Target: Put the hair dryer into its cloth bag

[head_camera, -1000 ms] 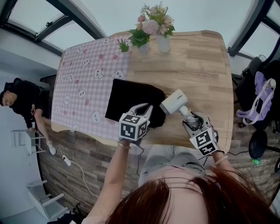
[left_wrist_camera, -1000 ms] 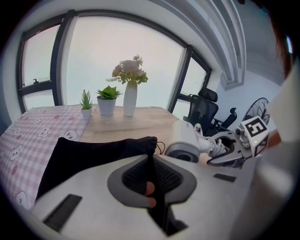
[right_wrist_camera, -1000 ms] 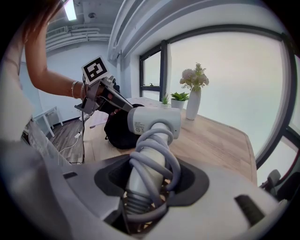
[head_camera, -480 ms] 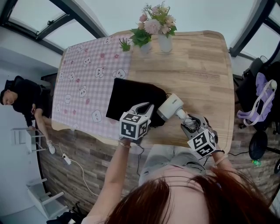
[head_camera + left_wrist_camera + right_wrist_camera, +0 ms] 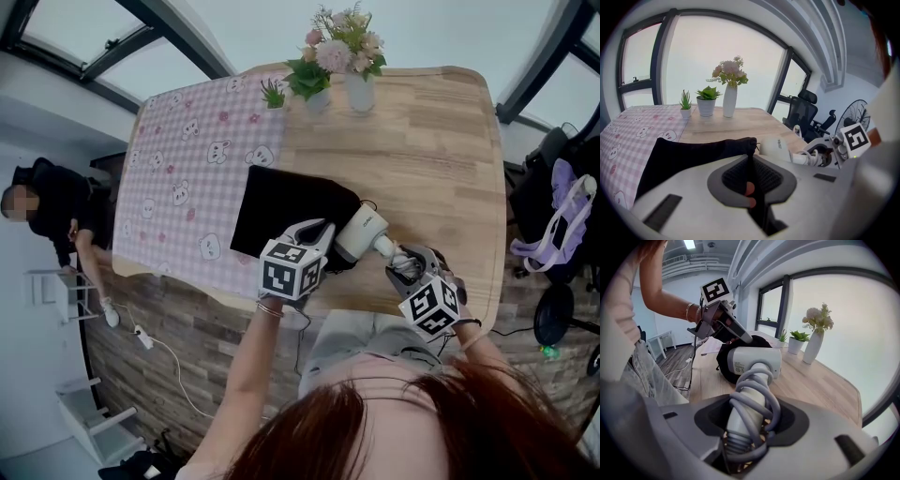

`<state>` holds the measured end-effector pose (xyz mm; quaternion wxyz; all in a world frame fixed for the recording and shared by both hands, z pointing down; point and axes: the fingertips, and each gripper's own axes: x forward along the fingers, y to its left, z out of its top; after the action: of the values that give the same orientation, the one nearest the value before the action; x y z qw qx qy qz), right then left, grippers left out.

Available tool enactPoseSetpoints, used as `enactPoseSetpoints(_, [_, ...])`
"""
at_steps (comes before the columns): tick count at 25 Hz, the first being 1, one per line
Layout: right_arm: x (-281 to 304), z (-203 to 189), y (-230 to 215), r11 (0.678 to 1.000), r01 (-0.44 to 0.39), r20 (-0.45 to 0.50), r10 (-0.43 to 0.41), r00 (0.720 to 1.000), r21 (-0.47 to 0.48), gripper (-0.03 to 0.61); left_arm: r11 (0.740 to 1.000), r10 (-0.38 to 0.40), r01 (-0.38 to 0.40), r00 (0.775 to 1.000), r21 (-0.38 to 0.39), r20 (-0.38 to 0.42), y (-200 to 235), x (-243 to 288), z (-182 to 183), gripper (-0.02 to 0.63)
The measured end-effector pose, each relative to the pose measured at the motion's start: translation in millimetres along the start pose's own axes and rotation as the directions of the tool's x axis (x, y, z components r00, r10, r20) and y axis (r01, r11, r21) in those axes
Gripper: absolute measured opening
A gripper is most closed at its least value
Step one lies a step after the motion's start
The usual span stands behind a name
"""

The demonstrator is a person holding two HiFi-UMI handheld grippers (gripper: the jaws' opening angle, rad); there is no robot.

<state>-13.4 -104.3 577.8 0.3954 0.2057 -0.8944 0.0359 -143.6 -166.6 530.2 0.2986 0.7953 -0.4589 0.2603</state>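
At the near edge of a wooden bench, a person holding a gripper in each hand brings a white hair dryer up to the mouth of a black cloth bag. The left gripper has its jaws nearly together, pinching the rim of the bag's opening and holding that edge raised off the wood, while the rest of the bag lies flat. It rests partly on the bare bench and partly on a pink checked cloth printed with rabbits that covers the bench's left side.

The right gripper is clamped on the dryer's handle, around which a grey cord is coiled in several turns. Its jaws stand fairly wide to take the handle and the cord together. The dryer's barrel points at the lifted opening, right beside the left gripper's tips. Whether its nose has passed the rim cannot be told.

At the far end of the bench stand a white vase of flowers and two small potted plants, well apart from the bag. Beyond the bench's left side another person in dark clothes bends over. An office chair stands by the windows.
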Motion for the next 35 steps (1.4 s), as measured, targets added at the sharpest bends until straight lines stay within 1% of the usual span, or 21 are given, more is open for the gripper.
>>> enactPoseSetpoints(9, [7,6,2,0.998,-0.009,-0.011,0.009,1.000,-0.059,0.212,1.000,-0.018,0.018,1.000,0.012,-0.001,-4,0,2,0.031])
enactPoseSetpoints(19, [13,11,4,0.996,-0.032,-0.019,0.031,0.999,-0.079,0.213,0.999,-0.034,0.034,0.999,0.030,-0.005,-10,-1,5,0.031])
enactPoseSetpoints(35, [26,19,3,0.994,-0.069,-0.024,0.068,0.997,-0.079,0.213,0.998,-0.052,0.053,0.999,0.046,-0.014,-13,-3,7,0.031])
